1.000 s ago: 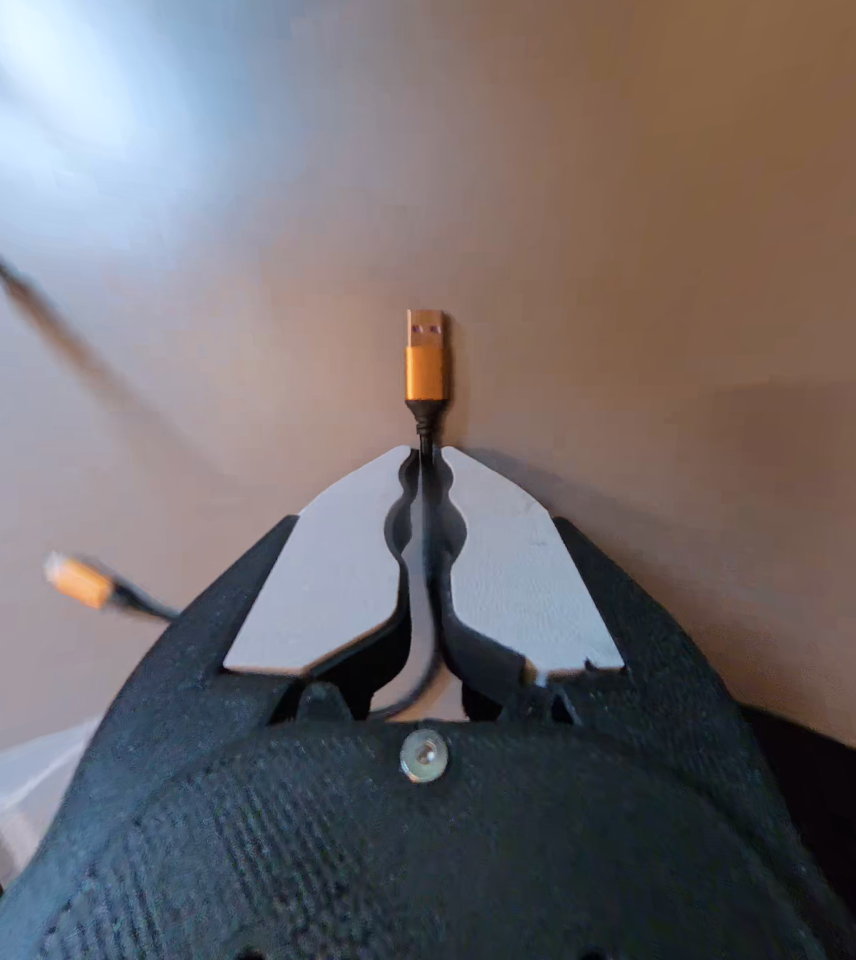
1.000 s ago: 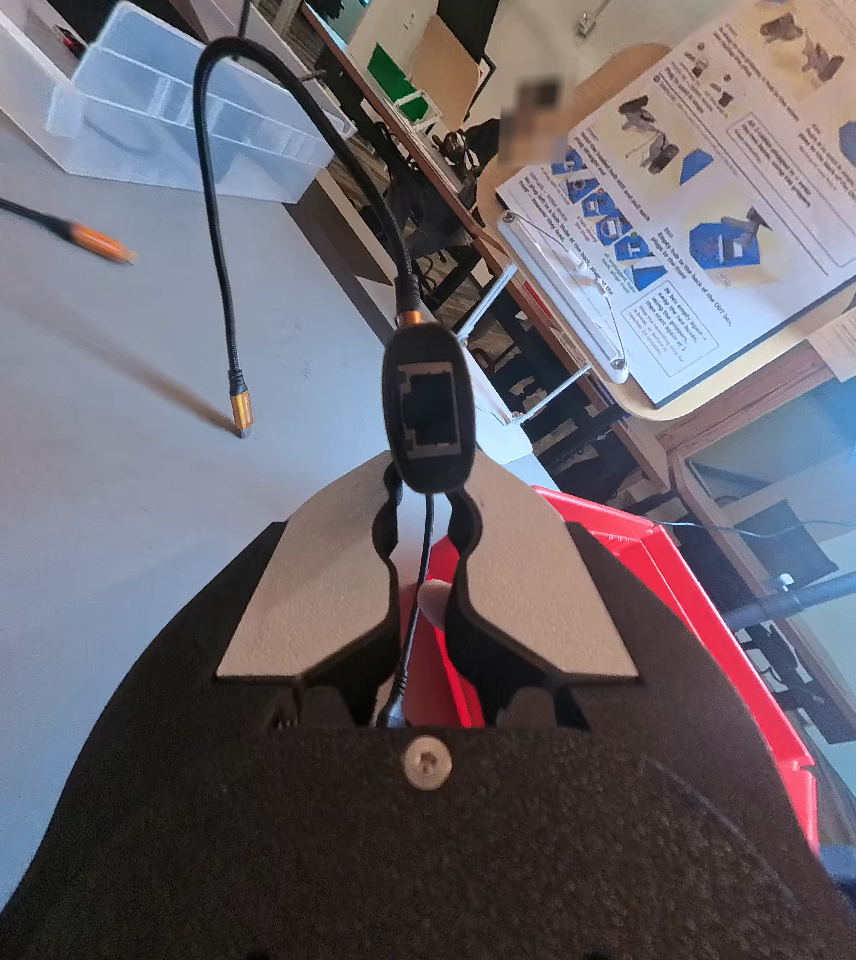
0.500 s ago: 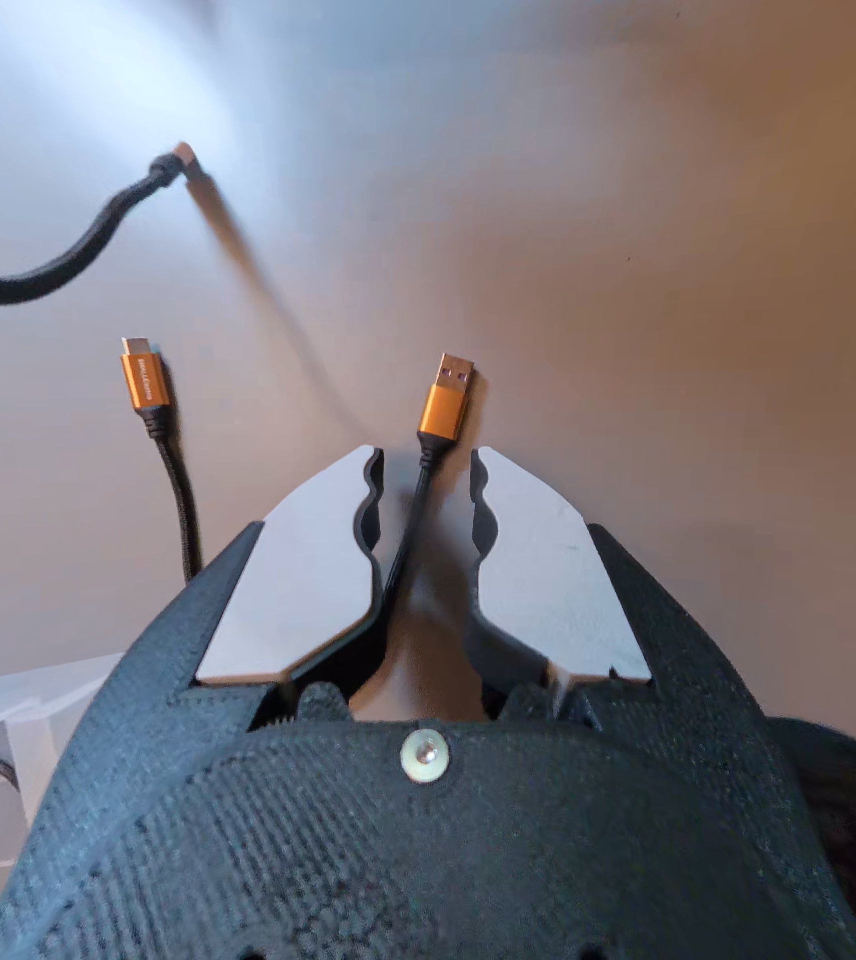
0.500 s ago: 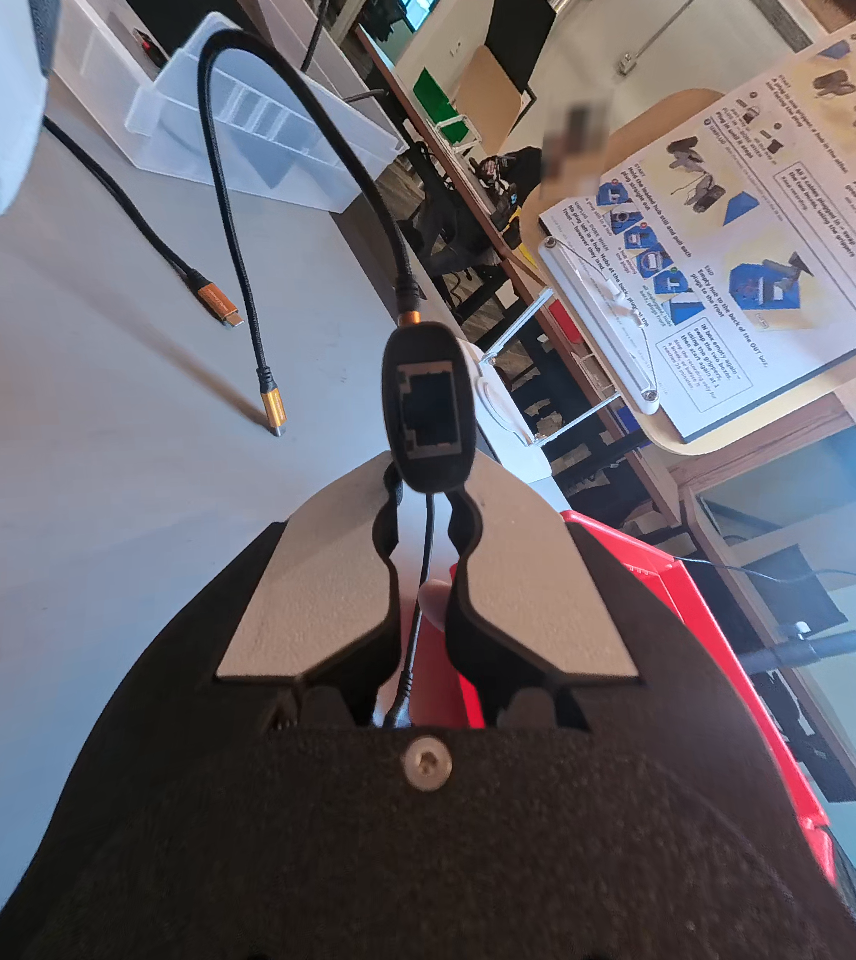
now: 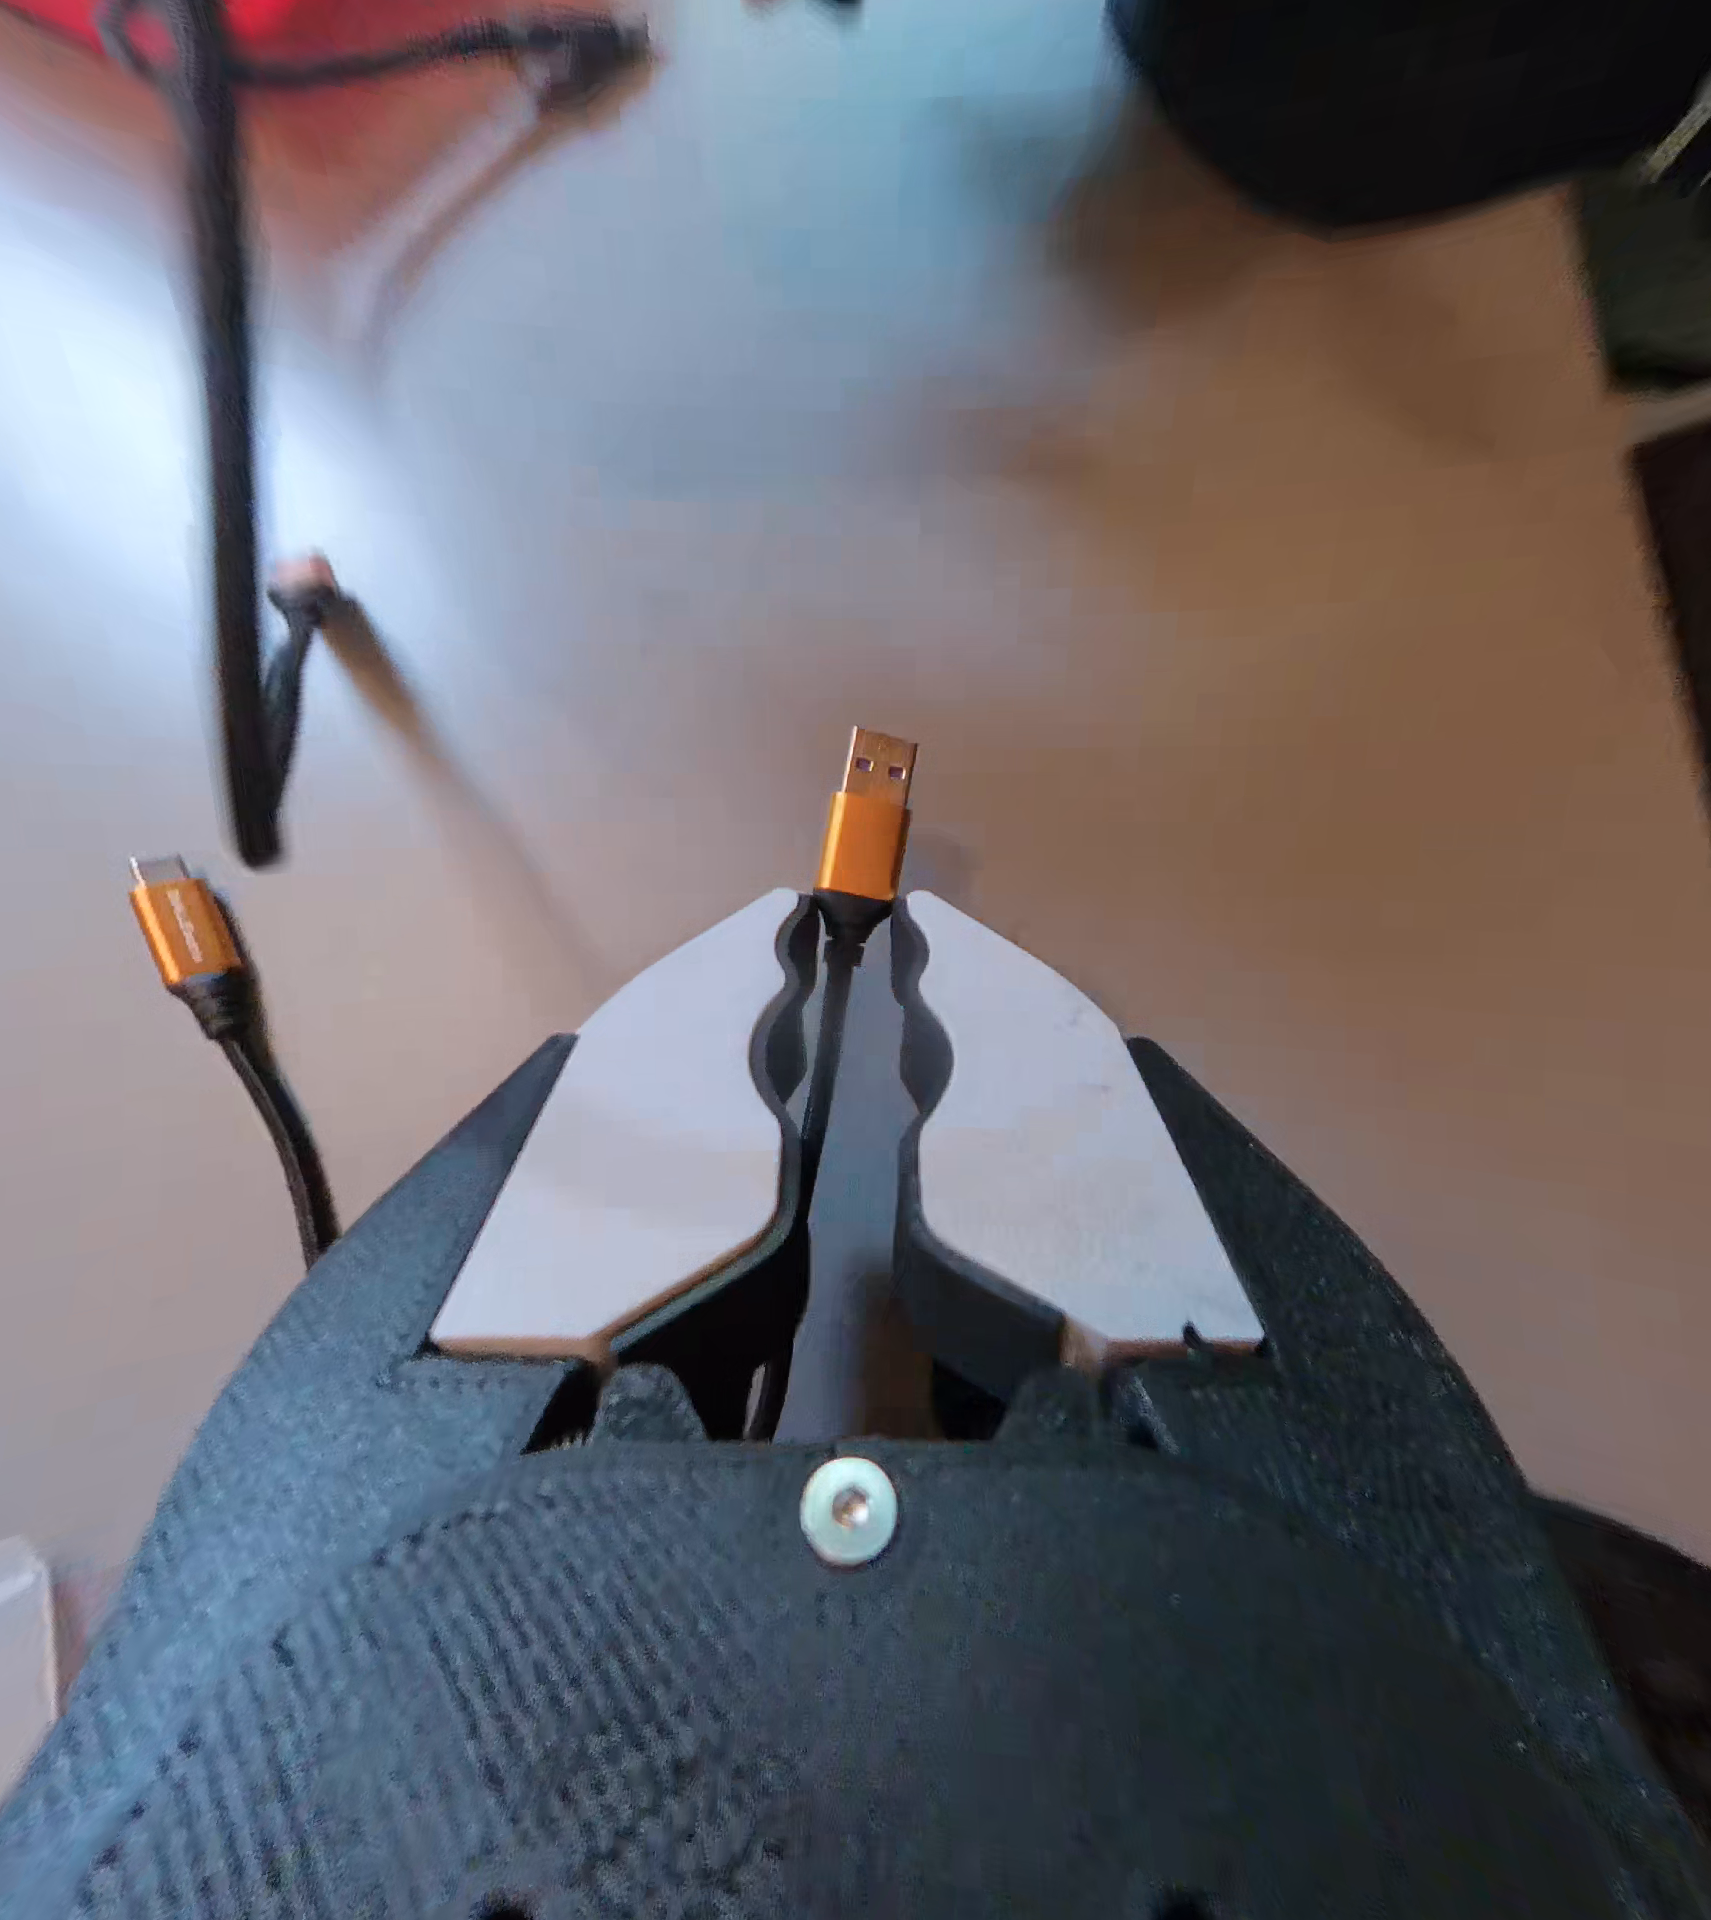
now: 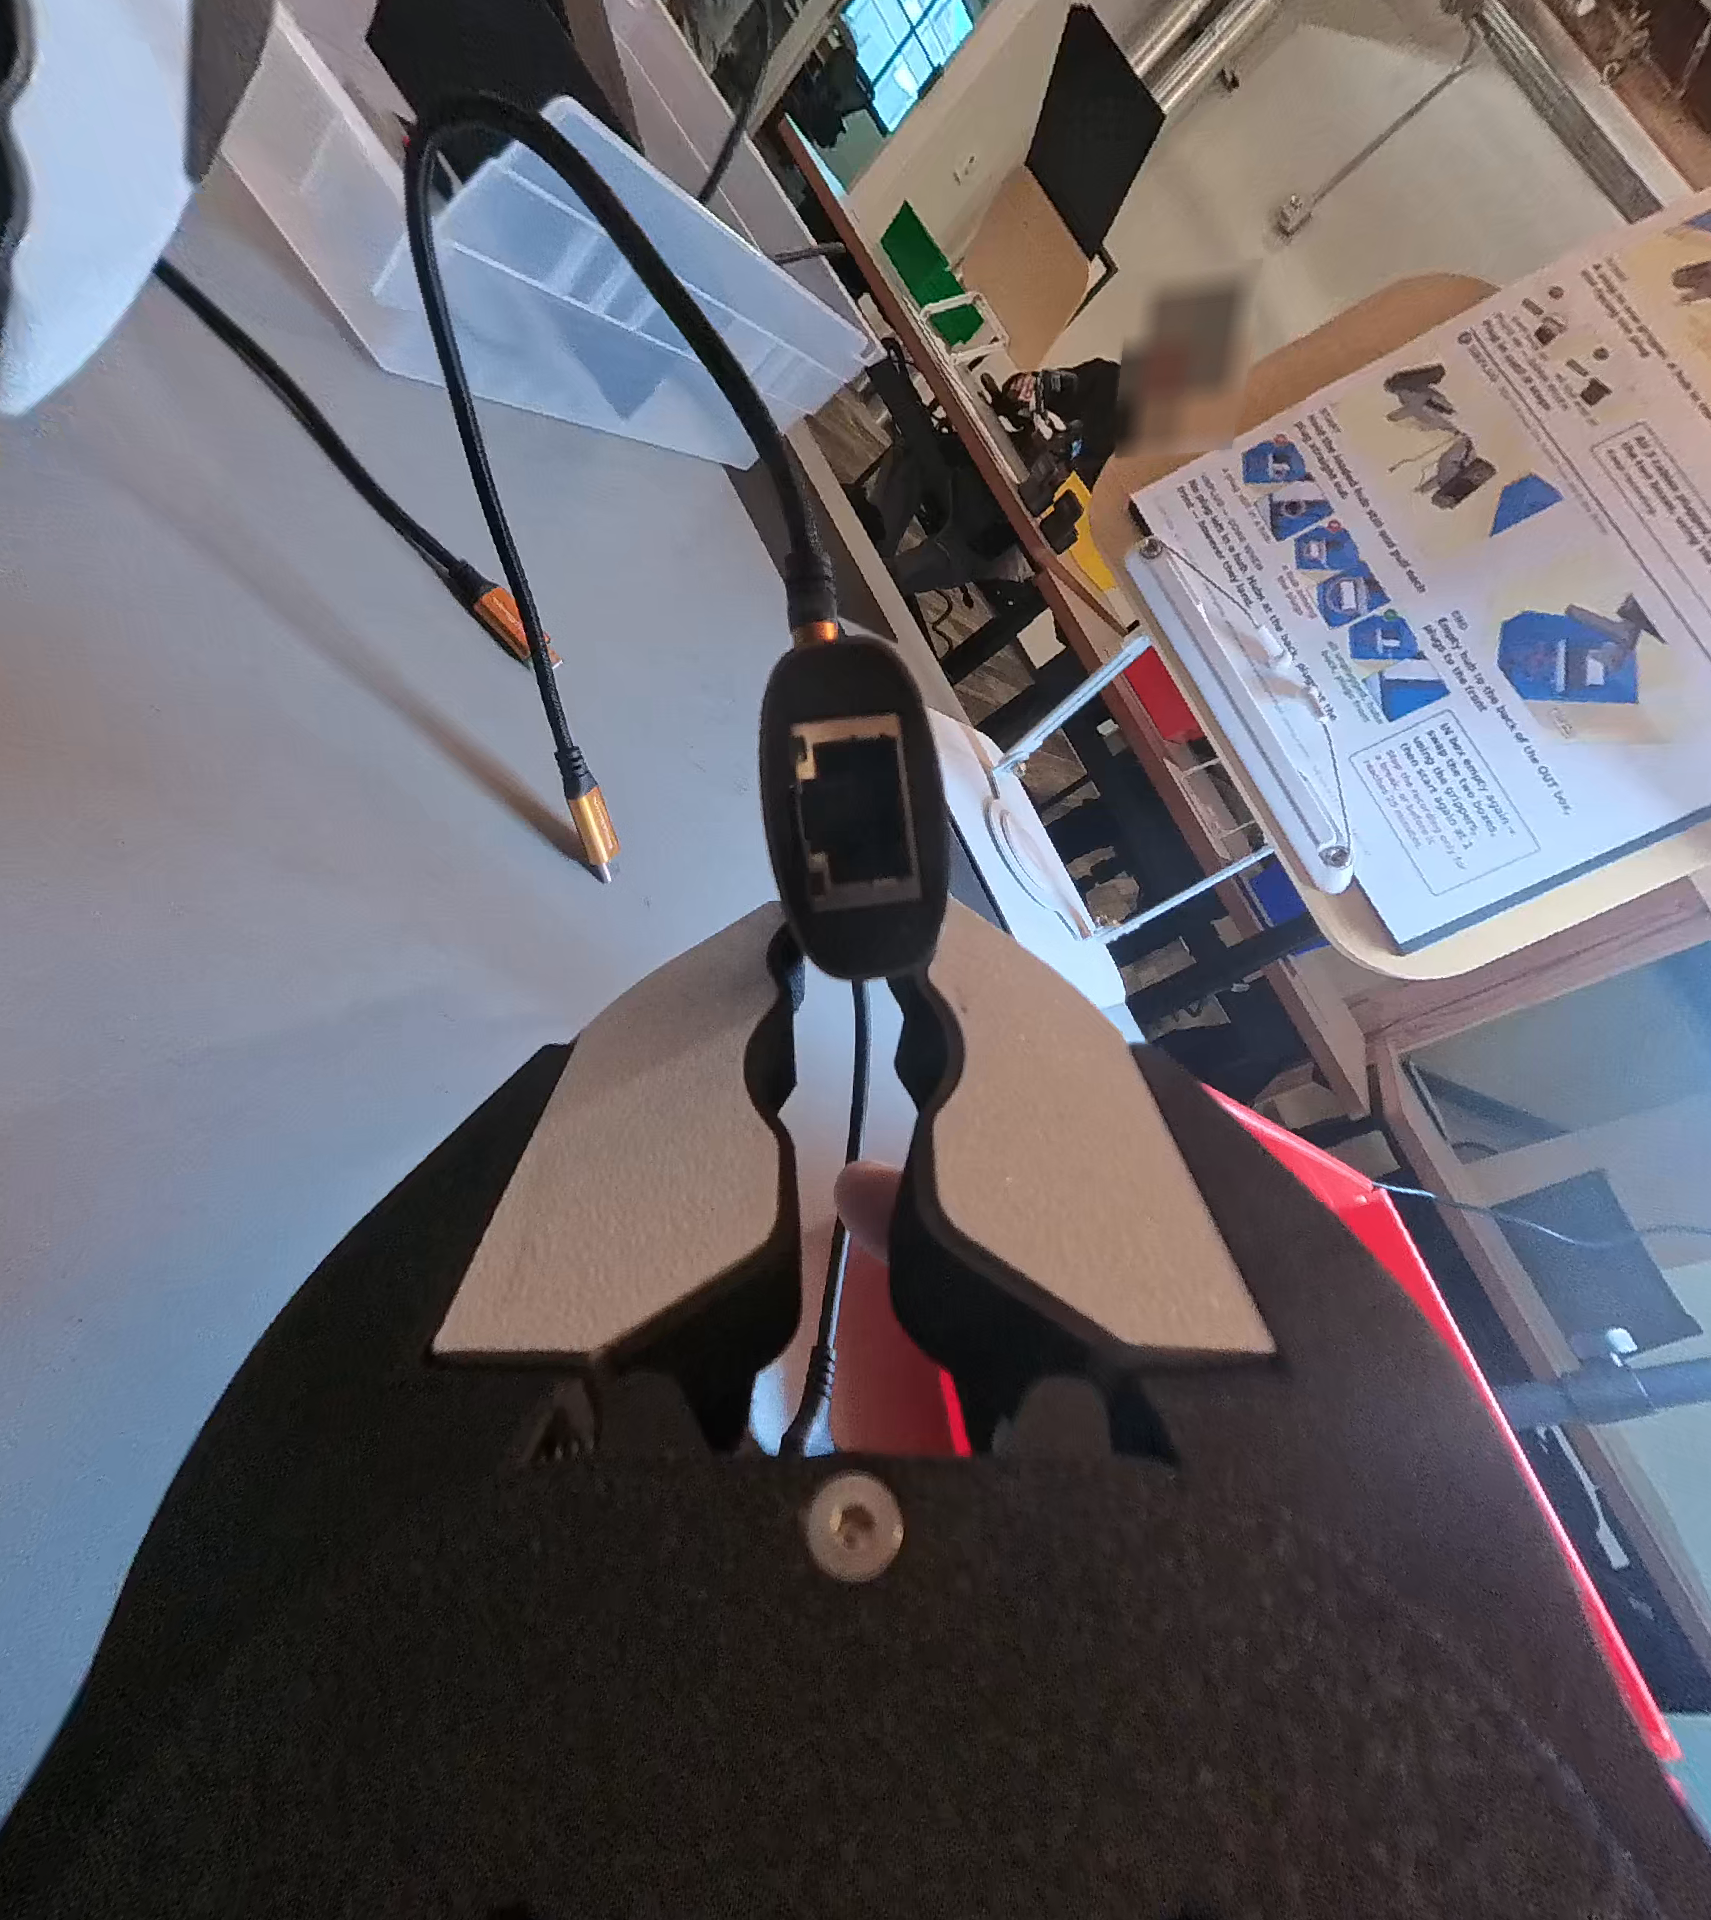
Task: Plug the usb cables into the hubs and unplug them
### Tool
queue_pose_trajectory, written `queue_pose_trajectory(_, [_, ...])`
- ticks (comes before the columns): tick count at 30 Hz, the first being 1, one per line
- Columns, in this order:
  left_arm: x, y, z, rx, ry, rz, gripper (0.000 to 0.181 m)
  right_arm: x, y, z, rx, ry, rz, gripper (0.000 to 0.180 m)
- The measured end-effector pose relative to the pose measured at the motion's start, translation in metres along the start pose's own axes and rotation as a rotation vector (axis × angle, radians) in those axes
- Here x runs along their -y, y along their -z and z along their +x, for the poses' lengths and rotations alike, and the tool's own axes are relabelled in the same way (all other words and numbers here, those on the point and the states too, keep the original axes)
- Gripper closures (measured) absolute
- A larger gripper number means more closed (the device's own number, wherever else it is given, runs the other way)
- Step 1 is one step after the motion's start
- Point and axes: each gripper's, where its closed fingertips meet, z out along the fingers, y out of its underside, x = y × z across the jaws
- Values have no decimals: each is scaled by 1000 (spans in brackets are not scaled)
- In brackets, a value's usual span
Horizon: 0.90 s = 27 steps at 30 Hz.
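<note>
My left gripper [image 5: 851,906] is shut on the black collar of a USB-A cable, and its orange plug [image 5: 866,821] sticks out ahead of the fingertips above the table. My right gripper [image 6: 856,940] is shut on a black hub [image 6: 853,810] whose network port faces the camera. The hub's own braided cable [image 6: 560,187] arcs up and down to a gold plug [image 6: 591,821] touching the table. The left gripper also shows at the top left of the right wrist view [image 6: 72,208].
A second orange plug [image 5: 181,925] on a black cable lies on the table to the left; it also shows in the right wrist view [image 6: 503,618]. A clear plastic bin [image 6: 622,312] stands beyond, and a red bin [image 6: 1350,1247] at the right edge. An instruction sheet [image 6: 1505,520] stands beyond the table.
My left gripper opened around the USB-A cable, then shut again right behind the plug and swung toward the hub. The right gripper keeps holding the hub.
</note>
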Motion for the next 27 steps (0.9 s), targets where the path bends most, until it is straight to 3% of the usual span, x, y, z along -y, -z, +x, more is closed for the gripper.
queue_pose_trajectory(1, [11, 5, 2, -9, 17, 49, 167, 2, 0, -1, 2, 8, 7, 164])
queue_pose_trajectory(11, [81, 15, 25, -129, 328, 284, 167, 19, 0, -19, 28, 115, 79, 164])
queue_pose_trajectory(20, [80, 7, 23, -210, 468, 345, 167, 37, 1, -38, -11, 391, 93, 165])
queue_pose_trajectory(27, [71, 4, 22, -209, 459, 311, 167, 42, 3, -47, 9, 441, 109, 165])
